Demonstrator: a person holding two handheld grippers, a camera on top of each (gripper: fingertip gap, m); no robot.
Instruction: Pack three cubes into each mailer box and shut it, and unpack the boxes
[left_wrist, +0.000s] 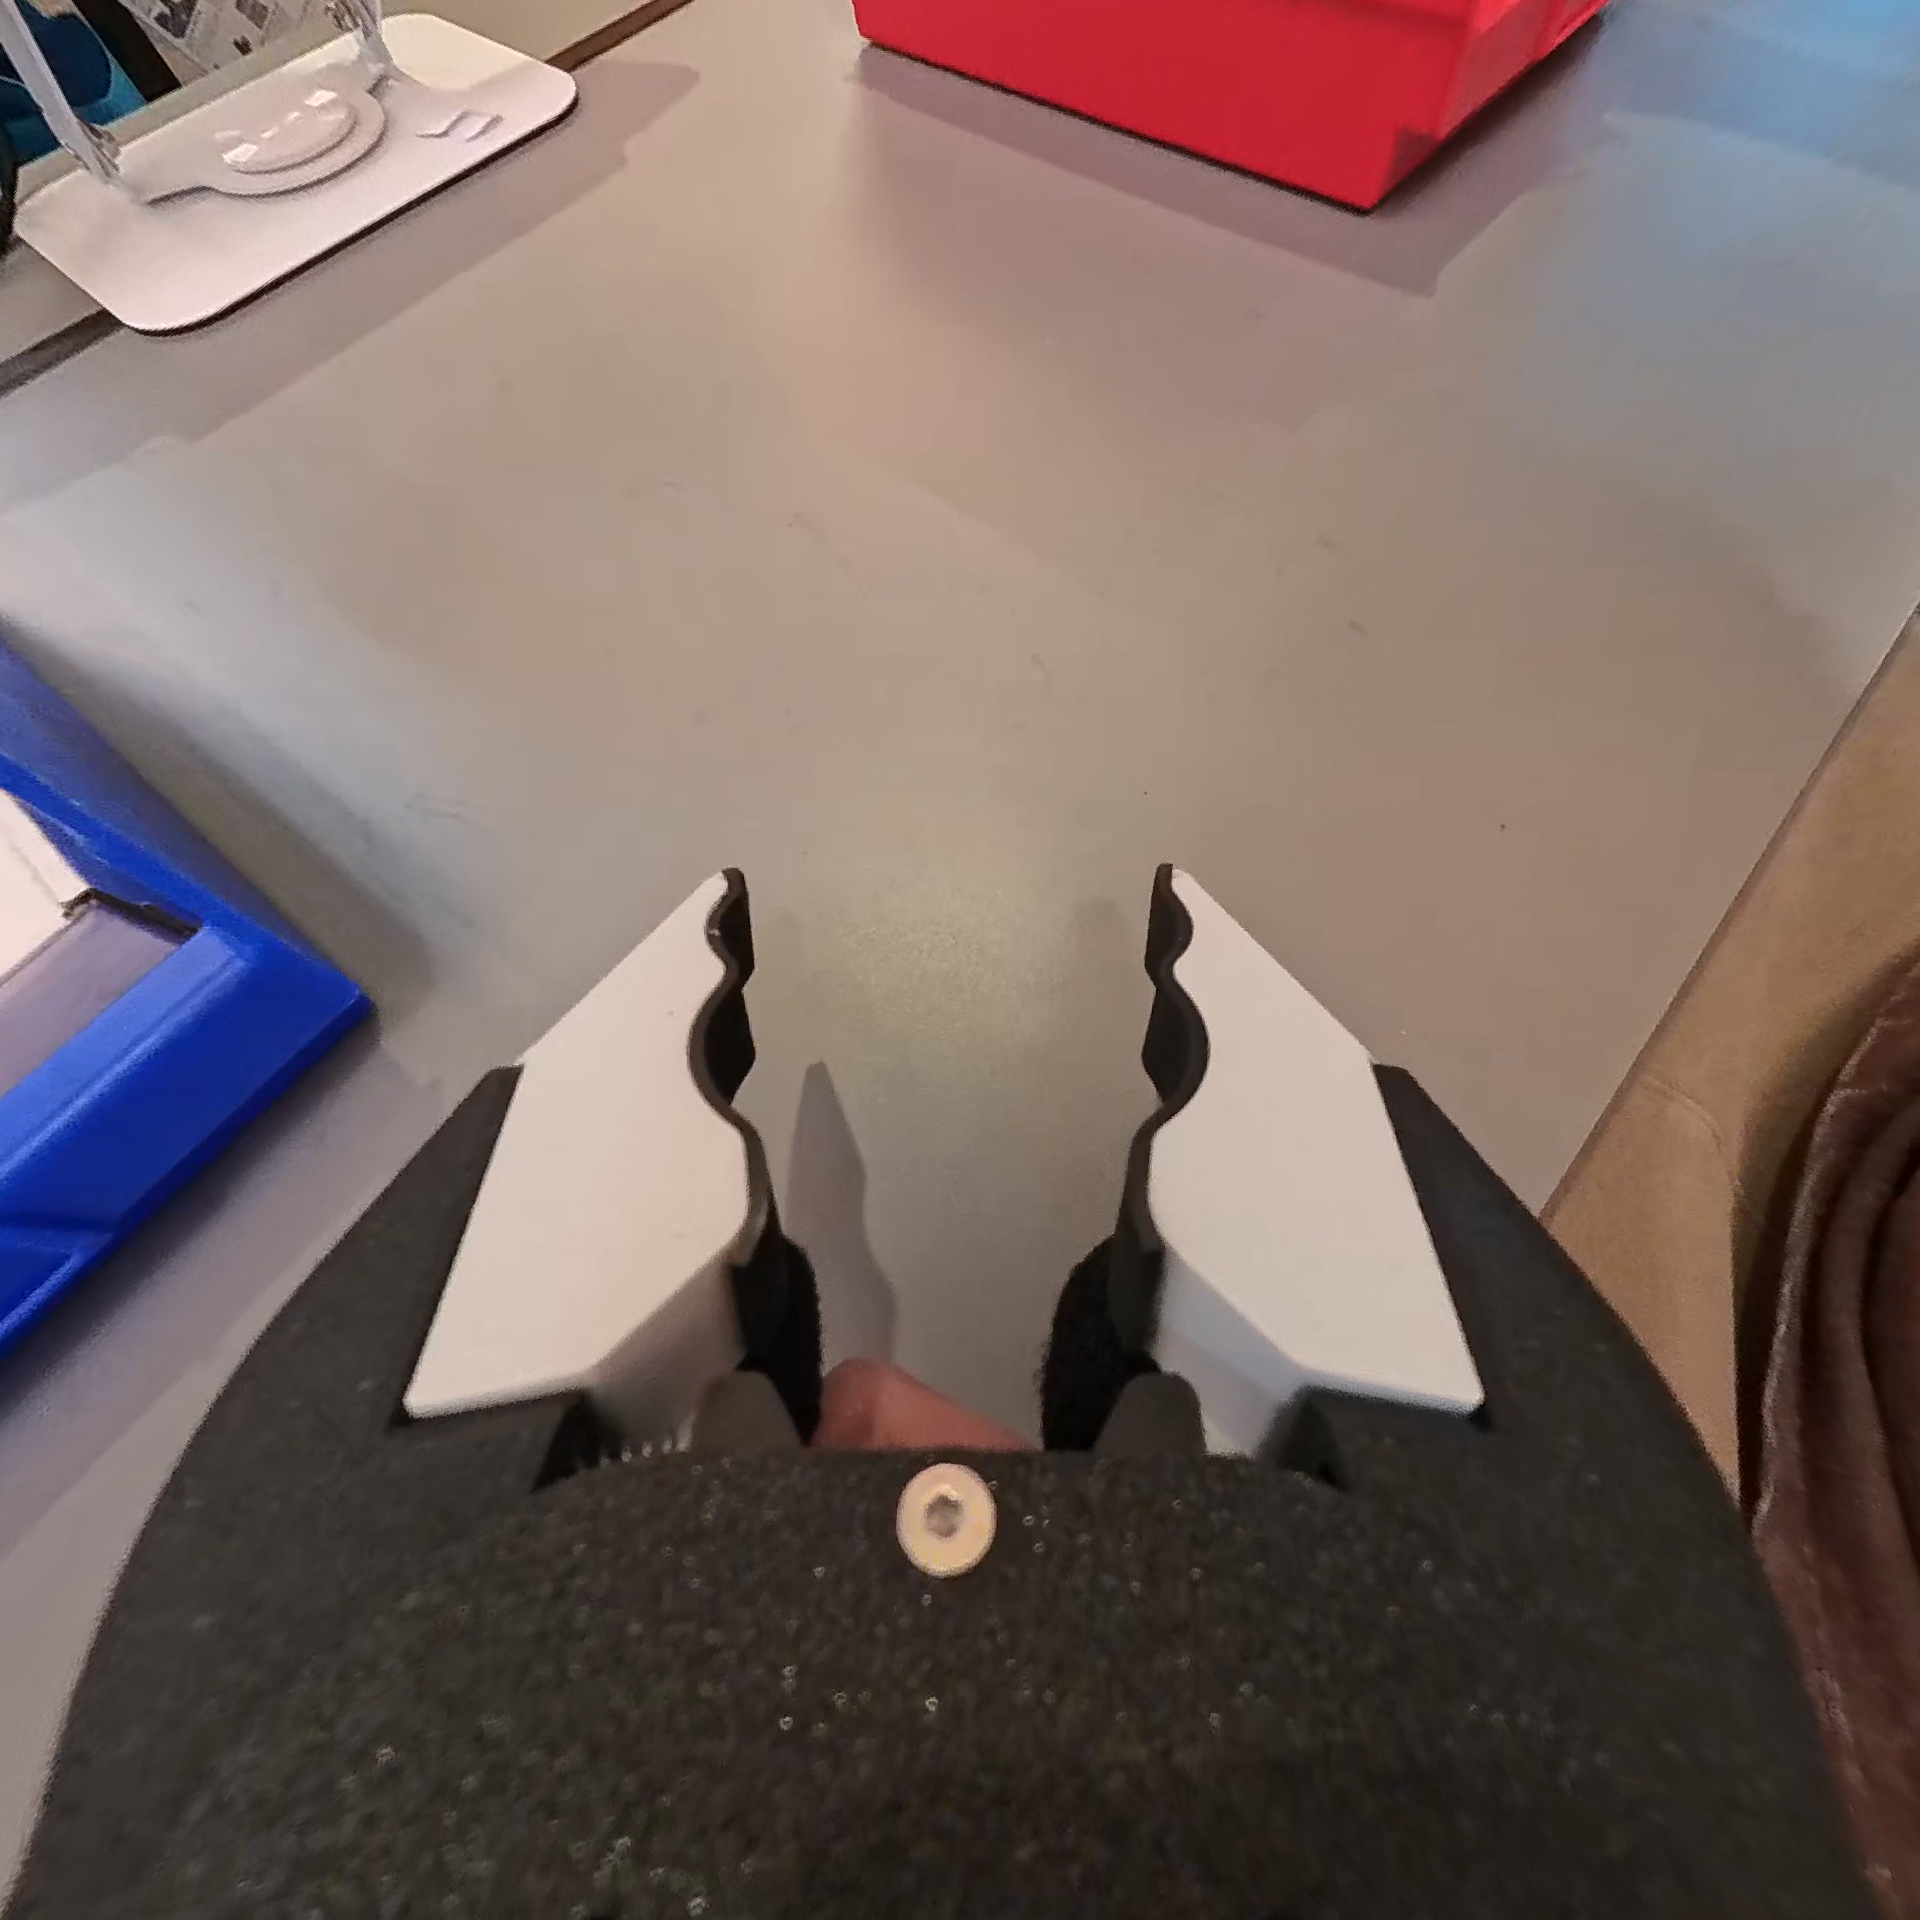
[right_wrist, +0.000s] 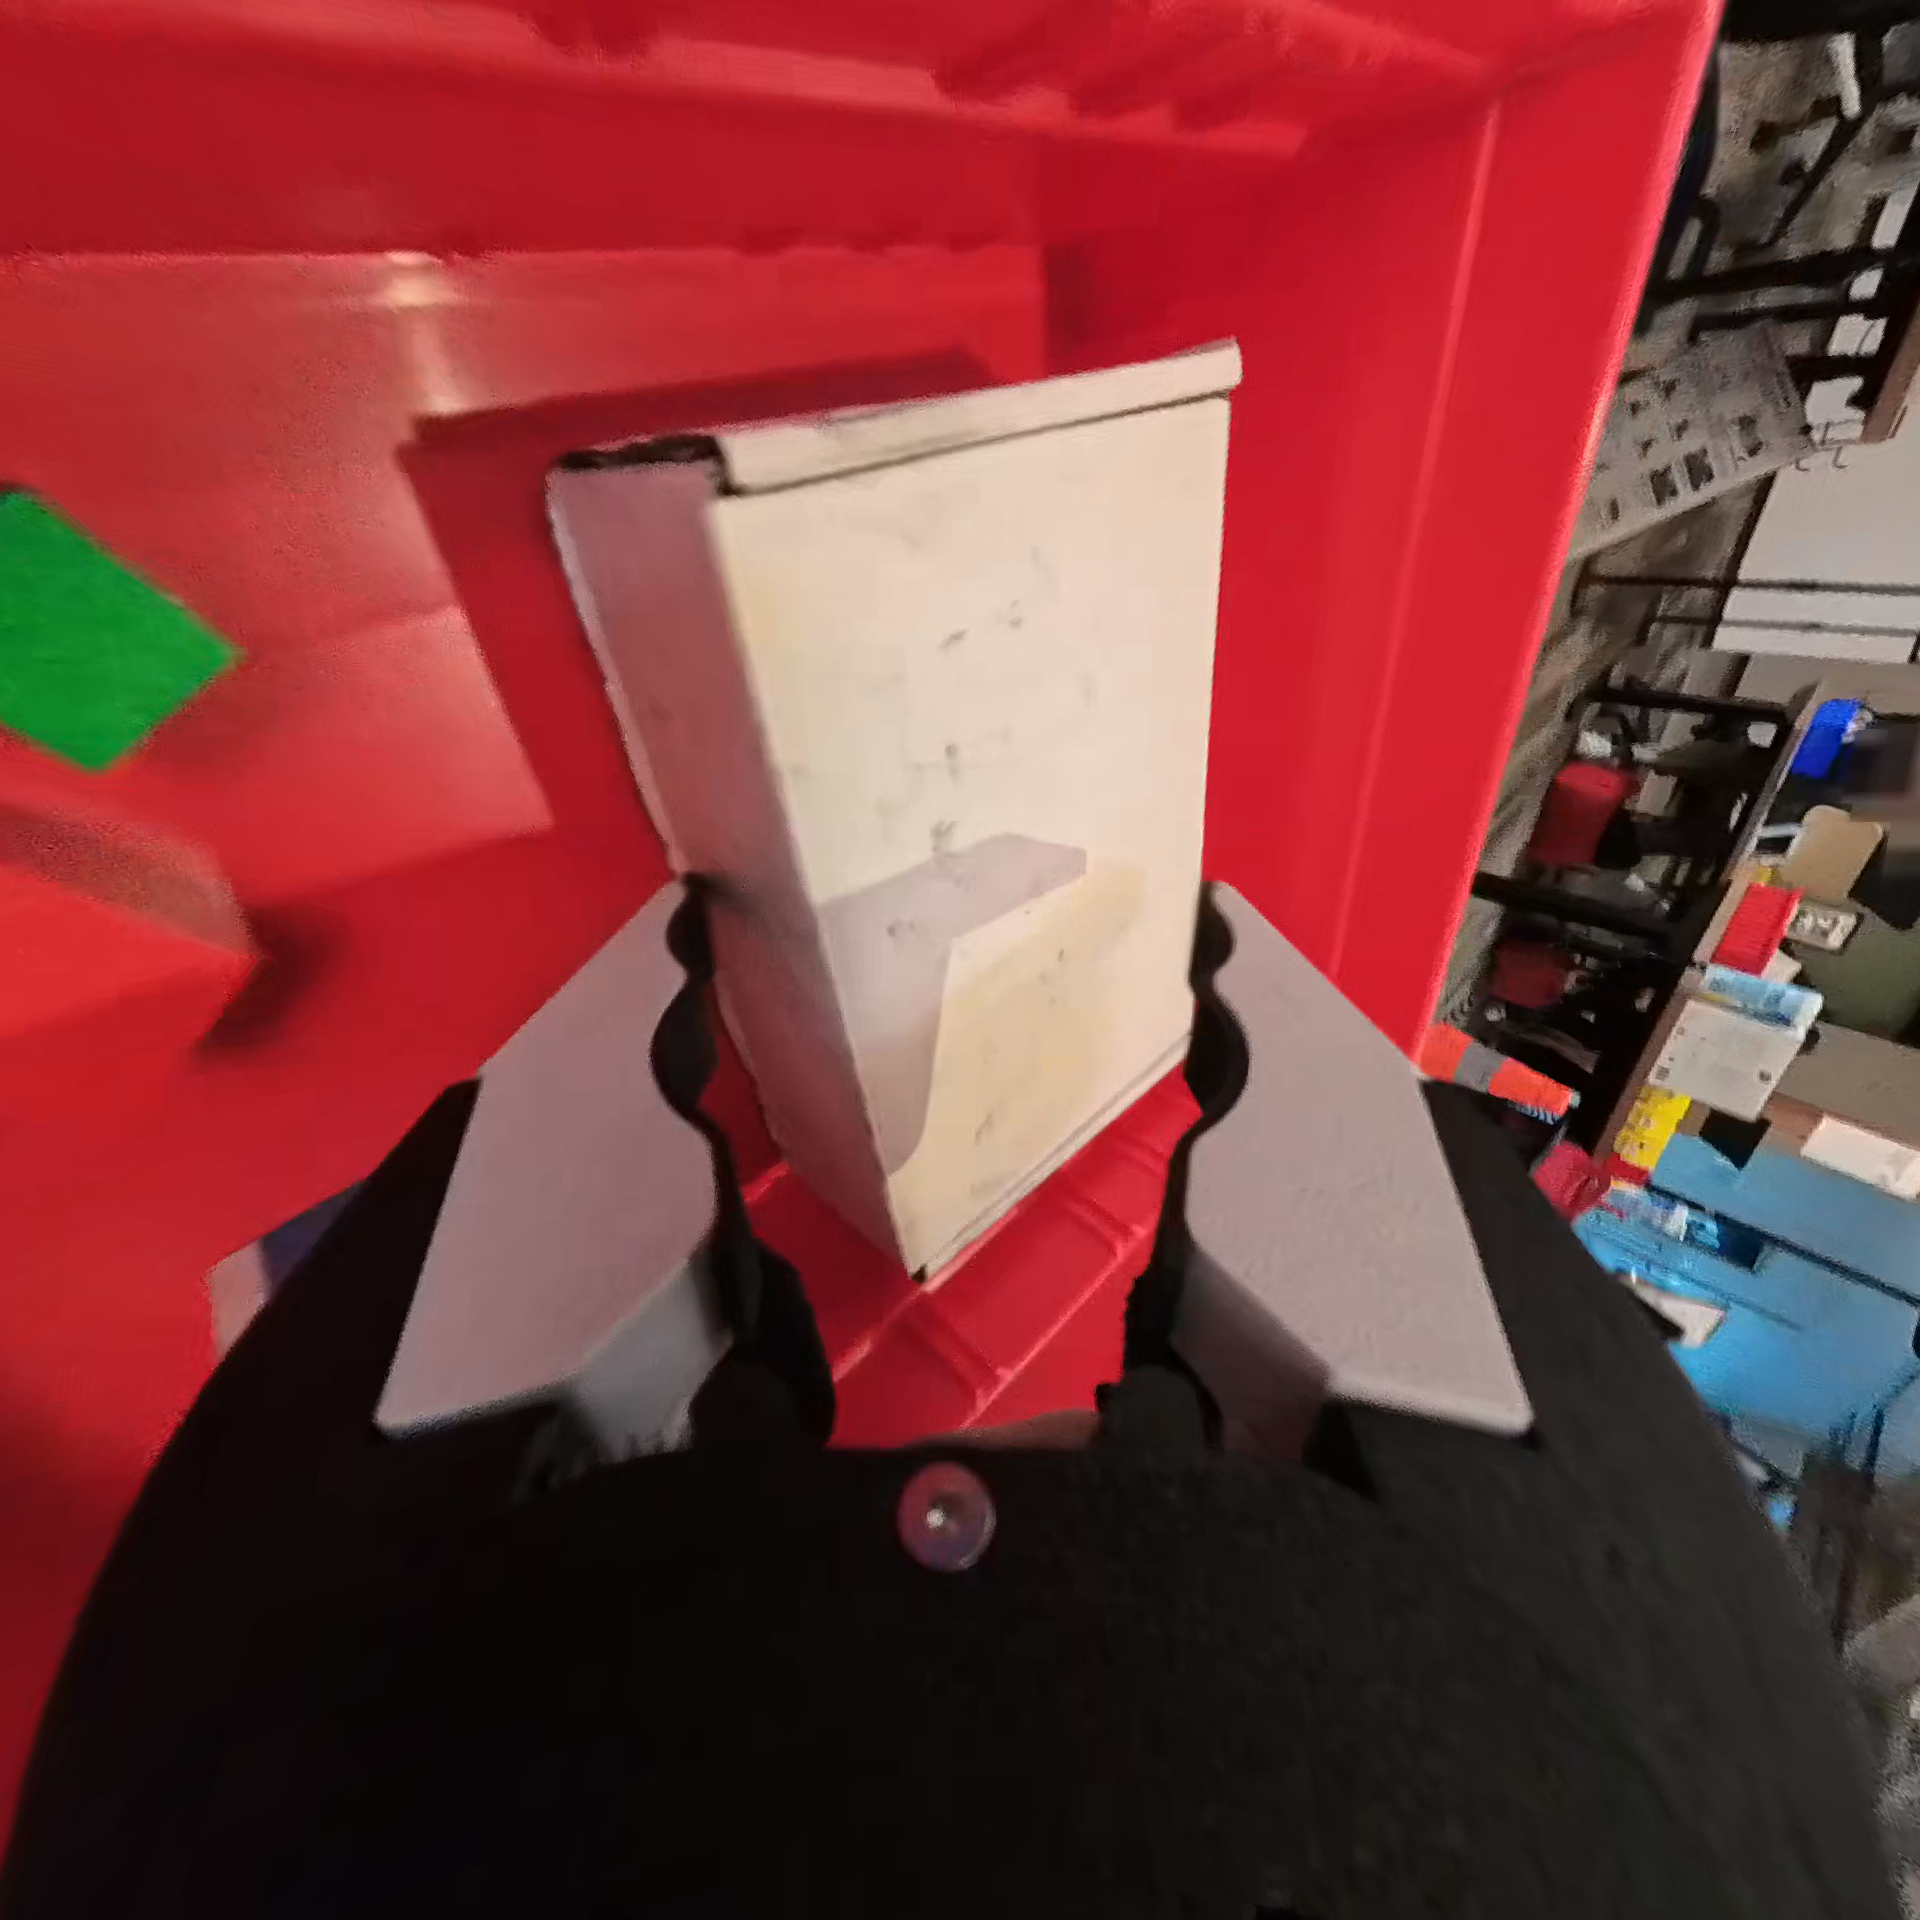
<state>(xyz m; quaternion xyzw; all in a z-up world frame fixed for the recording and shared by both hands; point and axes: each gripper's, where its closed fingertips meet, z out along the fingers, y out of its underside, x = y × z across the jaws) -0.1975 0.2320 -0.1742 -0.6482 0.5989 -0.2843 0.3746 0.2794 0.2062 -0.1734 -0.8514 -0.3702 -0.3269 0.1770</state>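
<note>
— What is the left claw (left_wrist: 951, 904) doing?

— It hangs over the grey surface (left_wrist: 935, 499) with its two fingers spread apart. Nothing is between them, only bare surface.

— What lies around it, from left to right?

— At the far left edge sits a blue bin (left_wrist: 156, 997), and something white shows inside it, but I cannot tell what it is. Up in the far left corner is a flat white stand (left_wrist: 343, 177). Far ahead on the right is a red bin (left_wrist: 1226, 94), well apart from the claw. At the right edge the surface ends, and a brown cloth (left_wrist: 1839, 1299) shows there.

— And the right claw (right_wrist: 951, 914)?

— It grips a white mailer box (right_wrist: 966, 727). One finger presses on each side of the box, near its lower end. The box is shut and stands tall and a bit tilted — its narrow side faces left.

— Where is the box?

— Over the red bin (right_wrist: 1351, 623), whose red walls show behind it and under it. Far to the left in that bin is a green cube (right_wrist: 94, 634). It looks blurry. To the right, past the bin wall, are shelves (right_wrist: 1714, 987) full of mixed things.
</note>
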